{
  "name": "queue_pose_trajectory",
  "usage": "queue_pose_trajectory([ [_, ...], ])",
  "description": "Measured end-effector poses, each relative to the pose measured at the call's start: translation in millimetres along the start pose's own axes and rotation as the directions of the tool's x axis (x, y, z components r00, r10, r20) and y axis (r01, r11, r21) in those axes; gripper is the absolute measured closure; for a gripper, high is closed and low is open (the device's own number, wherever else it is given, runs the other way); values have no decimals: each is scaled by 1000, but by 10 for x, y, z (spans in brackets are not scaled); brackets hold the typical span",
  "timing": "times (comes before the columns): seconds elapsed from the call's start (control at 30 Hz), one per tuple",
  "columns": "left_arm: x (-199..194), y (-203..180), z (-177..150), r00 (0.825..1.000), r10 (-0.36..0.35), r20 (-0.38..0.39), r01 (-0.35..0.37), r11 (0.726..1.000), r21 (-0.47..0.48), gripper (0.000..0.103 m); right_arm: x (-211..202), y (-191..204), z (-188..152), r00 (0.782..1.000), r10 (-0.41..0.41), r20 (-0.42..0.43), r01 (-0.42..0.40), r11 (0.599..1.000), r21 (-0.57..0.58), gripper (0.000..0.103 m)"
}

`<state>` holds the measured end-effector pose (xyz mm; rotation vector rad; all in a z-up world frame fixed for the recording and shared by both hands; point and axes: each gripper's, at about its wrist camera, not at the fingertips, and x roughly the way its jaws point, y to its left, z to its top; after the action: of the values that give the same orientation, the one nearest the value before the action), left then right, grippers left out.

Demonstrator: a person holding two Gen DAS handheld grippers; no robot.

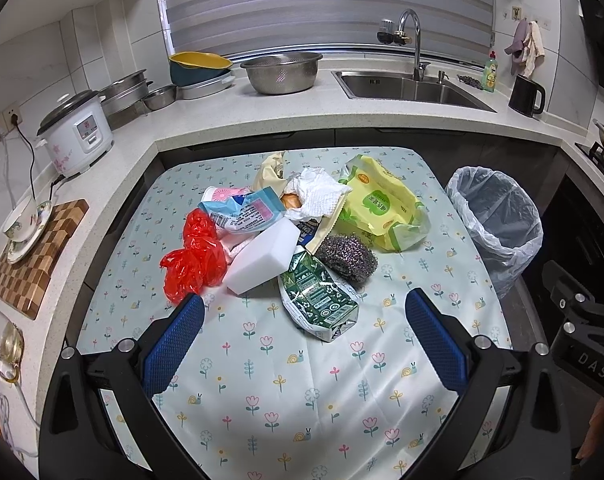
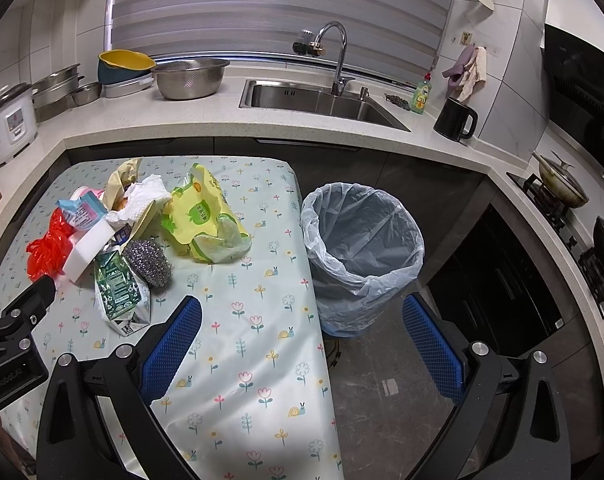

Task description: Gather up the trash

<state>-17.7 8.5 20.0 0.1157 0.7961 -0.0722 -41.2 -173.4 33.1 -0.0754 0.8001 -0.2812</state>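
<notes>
A heap of trash lies on the flowered tablecloth (image 1: 302,392): a red plastic bag (image 1: 193,258), a white sponge block (image 1: 261,256), a green carton (image 1: 318,304), a steel scourer (image 1: 348,256), a yellow wipes pack (image 1: 382,208), crumpled white paper (image 1: 322,194) and a blue-pink packet (image 1: 241,210). My left gripper (image 1: 304,314) is open, hovering just short of the green carton. My right gripper (image 2: 302,316) is open too, above the table's right edge with the bin (image 2: 362,248) ahead. The same pile shows in the right wrist view, with the carton (image 2: 119,292) nearest.
The lined bin (image 1: 498,228) stands on the floor right of the table. Counter wraps around with a rice cooker (image 1: 77,132), steel bowl (image 1: 281,72), sink (image 1: 410,88), black kettle (image 1: 526,96) and chequered board (image 1: 33,256). A stove with pans (image 2: 562,188) sits far right.
</notes>
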Motion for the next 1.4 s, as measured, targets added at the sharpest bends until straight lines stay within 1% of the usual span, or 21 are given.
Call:
queue_pose_trajectory([
  [0.57,1,-13,-6,1000,-3,-1,3,1000,-1,7,-2,2,-3,1000,1,-2,-1,1000,0,7],
  [0.67,19,-16,-15,1000,-6,-7,6,1000,-3,7,21,28,0,1000,-5,-6,5,1000,0,7],
  [0.8,79,36,-28,1000,-14,-24,13,1000,-16,7,73,68,3,1000,5,-15,-5,1000,4,7],
  [0.97,140,196,-19,999,-30,-10,30,998,-54,7,171,157,32,999,39,-10,-39,999,14,7],
  [1.1,278,387,28,1000,-26,-11,25,996,-84,7,325,246,98,997,72,-9,-71,997,33,7],
  [1.4,849,1121,134,997,42,-58,-51,983,-175,7,813,558,349,992,125,-9,-125,992,24,7],
])
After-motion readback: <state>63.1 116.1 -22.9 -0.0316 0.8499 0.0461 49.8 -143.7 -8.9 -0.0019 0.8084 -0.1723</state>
